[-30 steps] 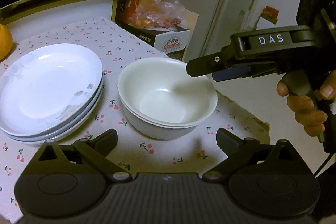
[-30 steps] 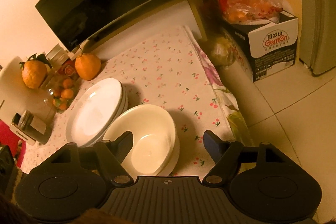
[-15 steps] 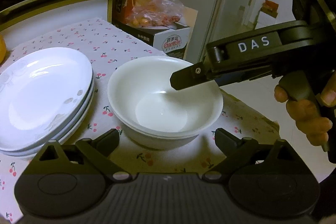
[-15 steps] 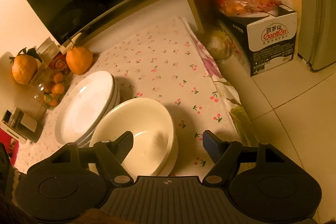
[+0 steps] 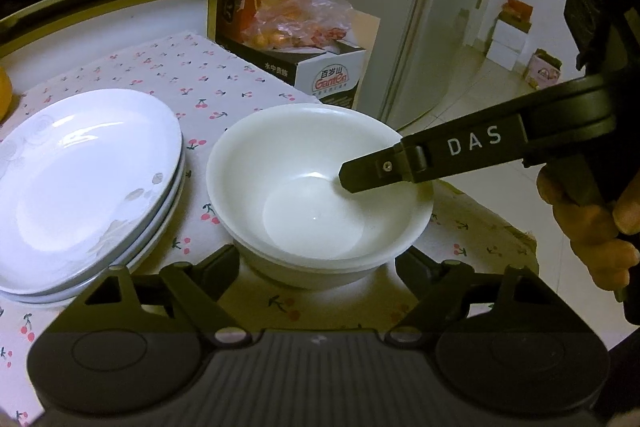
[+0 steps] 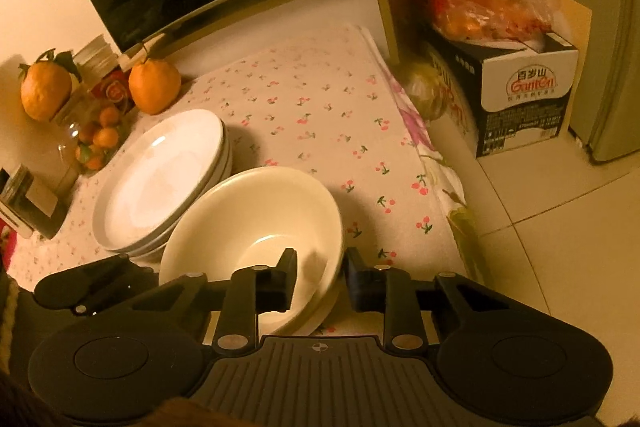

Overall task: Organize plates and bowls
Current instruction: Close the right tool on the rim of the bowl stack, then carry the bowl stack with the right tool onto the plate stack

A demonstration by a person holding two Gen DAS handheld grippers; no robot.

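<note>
Now | right gripper "DAS" straddles bowl rim | box "Ganten"

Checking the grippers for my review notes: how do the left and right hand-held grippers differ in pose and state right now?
The left hand-held gripper is open, fingers flanking the stacked white ceramic bowls without touching. The right hand-held gripper has narrowed, one finger inside the top bowl's rim, one outside; whether it grips yet is unclear. Both point at the same bowls.
</note>
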